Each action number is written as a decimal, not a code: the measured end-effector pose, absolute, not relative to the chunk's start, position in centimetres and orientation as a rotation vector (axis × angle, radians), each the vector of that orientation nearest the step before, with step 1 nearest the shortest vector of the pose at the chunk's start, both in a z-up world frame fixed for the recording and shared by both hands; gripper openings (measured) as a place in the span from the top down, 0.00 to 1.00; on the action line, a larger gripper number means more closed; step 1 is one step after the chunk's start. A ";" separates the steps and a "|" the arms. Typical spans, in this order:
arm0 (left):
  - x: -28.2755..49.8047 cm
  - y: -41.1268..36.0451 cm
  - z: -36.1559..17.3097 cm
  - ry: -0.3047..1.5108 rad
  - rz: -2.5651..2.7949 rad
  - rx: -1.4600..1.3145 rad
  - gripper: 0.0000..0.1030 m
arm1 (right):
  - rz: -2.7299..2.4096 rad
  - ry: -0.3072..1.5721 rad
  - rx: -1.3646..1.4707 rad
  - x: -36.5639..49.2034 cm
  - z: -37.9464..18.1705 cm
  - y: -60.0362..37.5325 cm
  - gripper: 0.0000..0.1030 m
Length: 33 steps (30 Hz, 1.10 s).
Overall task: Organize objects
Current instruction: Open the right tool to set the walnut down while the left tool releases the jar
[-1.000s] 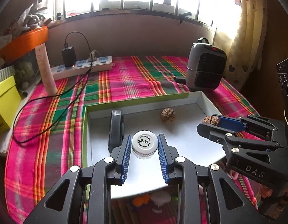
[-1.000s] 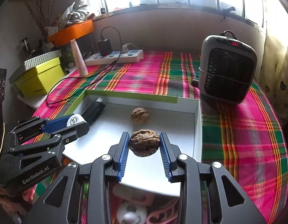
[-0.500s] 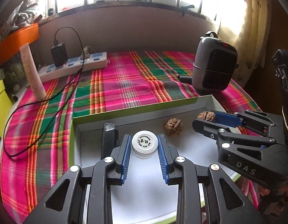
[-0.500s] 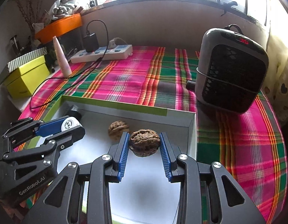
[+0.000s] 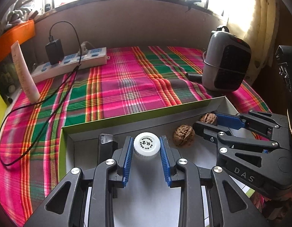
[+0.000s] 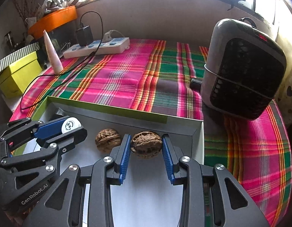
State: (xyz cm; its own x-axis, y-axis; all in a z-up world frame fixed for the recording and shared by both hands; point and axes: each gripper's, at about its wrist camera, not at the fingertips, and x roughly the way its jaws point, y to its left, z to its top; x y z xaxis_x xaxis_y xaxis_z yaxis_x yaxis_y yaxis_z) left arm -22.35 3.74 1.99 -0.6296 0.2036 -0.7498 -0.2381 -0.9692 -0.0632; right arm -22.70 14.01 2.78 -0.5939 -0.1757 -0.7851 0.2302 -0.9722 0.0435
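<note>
**Tray and contents — both grippers loaded**

- Plaid tablecloth (image 6: pixel 115 79) — covers the table.
- Heater (image 6: pixel 244 70), grey with a dark grille, beside the tray's far right corner.
- Tray (image 5: pixel 146 113), green-edged, grey inside.
- Left gripper (image 5: pixel 146 148) — jaws pinching a white bottle cap (image 5: pixel 146 144), over the tray.
- Right gripper (image 6: pixel 146 144) — jaws pinching a walnut (image 6: pixel 146 144), over the tray near its right wall.
- Second walnut (image 6: pixel 107 140) lying in the tray, just left of the held one.
</note>
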 end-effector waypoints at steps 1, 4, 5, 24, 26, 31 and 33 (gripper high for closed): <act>-22.4 3.7 1.9 0.062 2.633 -1.207 0.74 | -2.613 0.094 1.285 -22.8 2.7 14.0 0.67; -22.6 3.8 1.9 0.061 2.629 -1.219 0.74 | -2.618 0.112 1.298 -23.0 2.6 13.8 0.67; -22.6 3.7 2.0 0.061 2.630 -1.219 0.74 | -2.613 0.110 1.300 -23.0 2.5 13.8 0.67; -23.1 3.9 1.5 0.065 2.602 -1.286 0.74 | -2.612 0.134 1.334 -23.3 2.7 13.6 0.67; -23.1 3.9 1.5 0.063 2.599 -1.290 0.74 | -2.615 0.127 1.336 -23.2 2.7 13.6 0.66; -23.0 3.7 1.7 0.054 2.602 -1.283 0.67 | -2.624 0.102 1.325 -23.0 2.9 13.7 0.52; -22.9 3.7 1.8 0.052 2.602 -1.282 0.67 | -2.627 0.093 1.326 -22.9 2.9 13.8 0.52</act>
State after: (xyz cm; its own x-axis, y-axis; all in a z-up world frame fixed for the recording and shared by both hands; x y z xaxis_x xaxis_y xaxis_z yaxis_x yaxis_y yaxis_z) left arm -22.91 3.70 1.78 -0.5865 0.1976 -0.7855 -0.2288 -0.9707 -0.0733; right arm -22.93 13.81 2.94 -0.5790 -0.1469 -0.8020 0.2031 -0.9786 0.0325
